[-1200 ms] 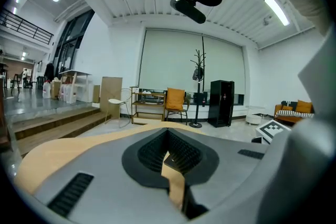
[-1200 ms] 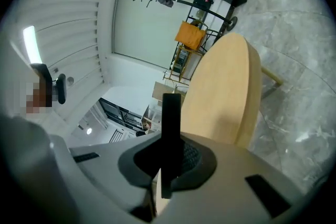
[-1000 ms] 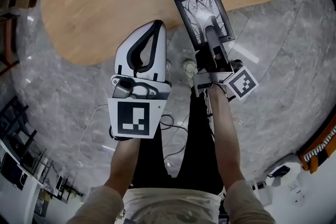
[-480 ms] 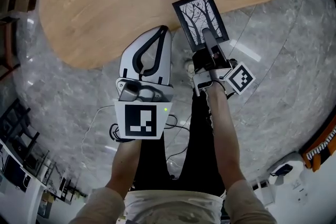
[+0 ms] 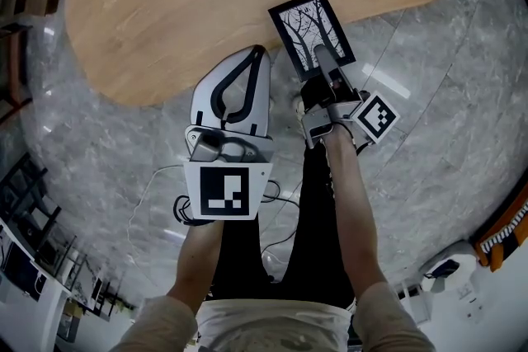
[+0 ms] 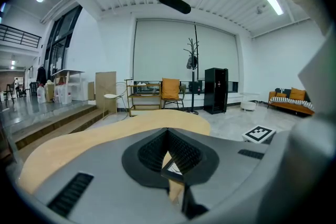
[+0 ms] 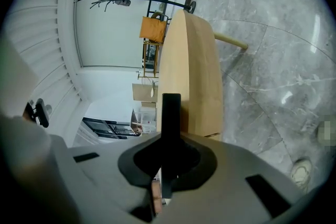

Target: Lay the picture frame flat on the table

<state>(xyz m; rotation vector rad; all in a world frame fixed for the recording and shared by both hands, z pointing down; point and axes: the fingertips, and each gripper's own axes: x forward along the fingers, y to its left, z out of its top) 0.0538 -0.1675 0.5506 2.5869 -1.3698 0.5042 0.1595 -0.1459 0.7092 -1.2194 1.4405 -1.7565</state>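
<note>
Evidently the task is only partway: the fingers of the right gripper (image 5: pixel 322 55) clamp the picture frame (image 5: pixel 312 22) by its lower edge over the table's (image 5: pixel 165 4) near edge, not yet flat, while the left gripper (image 5: pixel 259 52) waits beside that edge, fingers closed on nothing.

Left hand-held gripper (image 5: pixel 257 53): jaws together, tips meeting, nothing between them. Tips sit just over the near edge of the tabletop (image 5: pixel 148 4), marker cube facing back toward the person. Right hand-held gripper (image 5: pixel 322 55): rolled onto its side, jaws clamped on the near end of the frame (image 5: pixel 312 22), at the same tabletop edge. Left forearm (image 5: pixel 196 260) and right forearm (image 5: pixel 353 210) bare, both extended toward the tabletop, roughly parallel.
</note>
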